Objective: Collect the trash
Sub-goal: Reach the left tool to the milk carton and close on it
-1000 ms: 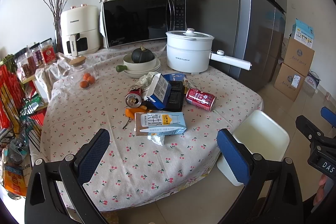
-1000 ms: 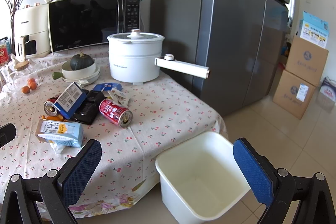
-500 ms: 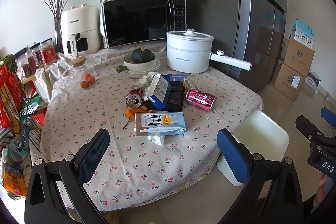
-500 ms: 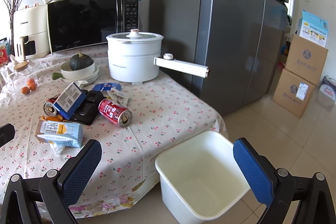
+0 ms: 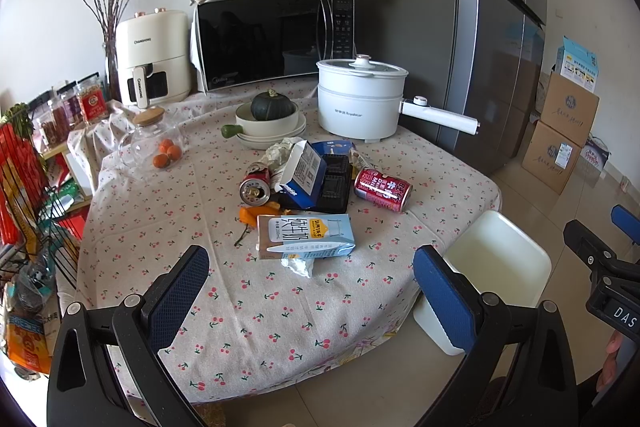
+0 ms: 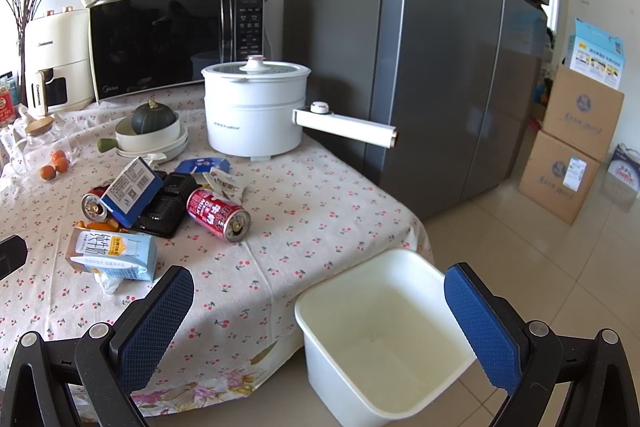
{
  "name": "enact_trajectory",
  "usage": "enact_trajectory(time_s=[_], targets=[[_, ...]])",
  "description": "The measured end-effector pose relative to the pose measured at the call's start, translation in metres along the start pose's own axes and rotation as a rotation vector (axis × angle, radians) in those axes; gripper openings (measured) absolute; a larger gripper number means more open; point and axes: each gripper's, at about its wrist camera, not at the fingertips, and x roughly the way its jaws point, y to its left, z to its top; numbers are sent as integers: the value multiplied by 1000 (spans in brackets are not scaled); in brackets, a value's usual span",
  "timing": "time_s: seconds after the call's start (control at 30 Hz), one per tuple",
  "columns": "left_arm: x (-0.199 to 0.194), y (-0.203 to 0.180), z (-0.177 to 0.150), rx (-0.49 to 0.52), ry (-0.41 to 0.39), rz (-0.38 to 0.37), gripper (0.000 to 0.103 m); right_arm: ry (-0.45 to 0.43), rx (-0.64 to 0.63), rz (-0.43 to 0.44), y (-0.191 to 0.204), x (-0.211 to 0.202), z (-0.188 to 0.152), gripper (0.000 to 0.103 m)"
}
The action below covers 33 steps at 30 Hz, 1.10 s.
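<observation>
Trash lies mid-table on the cherry-print cloth: a milk carton [image 5: 306,235] [image 6: 114,253] on a crumpled tissue [image 5: 298,265], a red can [image 5: 383,184] [image 6: 219,213], a second can [image 5: 255,184] [image 6: 93,205], a blue-and-white box [image 5: 302,167] [image 6: 130,189], a black tray [image 5: 334,181] [image 6: 166,205] and orange peel [image 5: 250,215]. An empty white bin [image 5: 496,263] [image 6: 384,331] stands on the floor at the table's right edge. My left gripper [image 5: 310,291] is open in front of the carton. My right gripper [image 6: 318,323] is open above the bin.
Behind the trash stand a white electric pot [image 5: 362,103] with a long handle [image 6: 346,127], stacked bowls with a squash [image 5: 270,119], a glass jar of oranges [image 5: 150,145], a microwave [image 5: 274,41] and an air fryer [image 5: 154,67]. A grey fridge [image 6: 452,67] and cardboard boxes [image 6: 572,143] stand right.
</observation>
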Motion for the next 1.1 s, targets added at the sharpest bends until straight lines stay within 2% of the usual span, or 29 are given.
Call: enact_trajectory(time_s=[0.33,0.57,0.73,0.8,0.93,1.0,1.1], targets=[[0,0,-1,4,5,0,103,4,-2,-5,0,0,0,103],[12,7,4,-9,86,-57,103,42,-11,9,0,5,4,103],[38,17,13,21,195,-43,103,99,-129,-21,7,17,22,103],[54,25,16,6,257,-53,103,132,-145,-5,6,25,32,103],[88,42,19,-74,390,-69,103,256,-116,80,1,57,52,103],[108,48,19,-136,457,-96,103,311,-117,94,0,78,60,103],[133,50,21,-185,526,-129,101,343,-129,93,-2,107,62,103]])
